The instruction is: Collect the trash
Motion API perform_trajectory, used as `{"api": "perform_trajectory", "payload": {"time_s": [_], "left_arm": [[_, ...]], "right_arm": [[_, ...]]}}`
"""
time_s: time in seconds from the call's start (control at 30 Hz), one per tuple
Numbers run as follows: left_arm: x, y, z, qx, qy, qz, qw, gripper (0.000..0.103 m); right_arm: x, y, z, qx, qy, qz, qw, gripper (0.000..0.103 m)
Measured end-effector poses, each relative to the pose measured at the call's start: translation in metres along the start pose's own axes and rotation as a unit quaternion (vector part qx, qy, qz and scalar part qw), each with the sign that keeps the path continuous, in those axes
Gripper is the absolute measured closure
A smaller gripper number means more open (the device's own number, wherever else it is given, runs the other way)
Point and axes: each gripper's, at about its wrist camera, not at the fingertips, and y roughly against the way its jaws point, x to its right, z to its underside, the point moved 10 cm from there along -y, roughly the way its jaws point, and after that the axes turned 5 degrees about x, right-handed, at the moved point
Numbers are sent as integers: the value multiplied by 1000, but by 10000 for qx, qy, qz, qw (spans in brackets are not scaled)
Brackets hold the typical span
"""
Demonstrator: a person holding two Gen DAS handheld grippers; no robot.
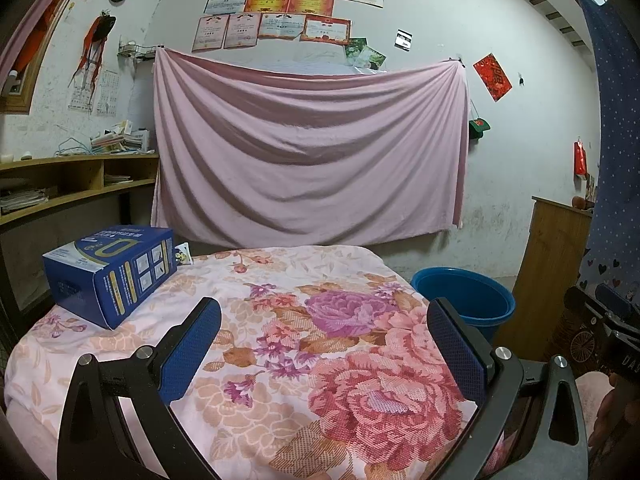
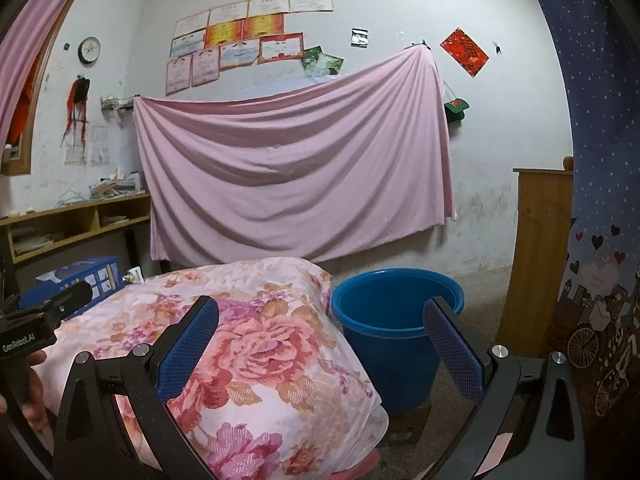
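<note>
A blue cardboard box (image 1: 110, 274) lies on its side at the far left of the floral-covered surface (image 1: 304, 340); in the right wrist view the blue box (image 2: 76, 280) shows partly behind the other gripper's body. A small card (image 1: 183, 255) stands just behind it. A blue plastic bucket (image 2: 394, 312) stands on the floor to the right of the surface, and the bucket (image 1: 468, 296) appears empty inside. My left gripper (image 1: 324, 312) hovers open over the floral cover, right of the box. My right gripper (image 2: 320, 314) is open over the cover's right edge, near the bucket.
A pink sheet (image 1: 308, 148) hangs on the back wall. Wooden shelves (image 1: 76, 184) with papers stand at the left. A wooden cabinet (image 2: 540, 256) and a dark blue curtain (image 2: 600, 160) stand at the right. A flat cardboard piece (image 2: 408, 420) lies under the bucket.
</note>
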Motion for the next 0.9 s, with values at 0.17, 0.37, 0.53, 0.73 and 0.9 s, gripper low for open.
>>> {"api": "perform_trajectory", "payload": {"time_s": [0.17,0.37,0.53,0.73,0.9], "left_arm": [[-1,-2,0,2,32,1,10000,2],[-1,-2,0,6,29,-6,10000,2],[-2,-2,0,6,26,0,10000,2],[-3,-2,1,1,35,4,10000,2],[-3,-3,2,-2,29,-4,10000,2]], "right_arm": [[-1,-1,1,-15,20,-8,10000,0],[-1,-2,1,-37,6,-11,10000,0],[0,-2,1,-38,13,-12,10000,0],[0,-2,1,-35,9,-13,10000,0],[0,-2,1,-39,8,-17,10000,0]]}}
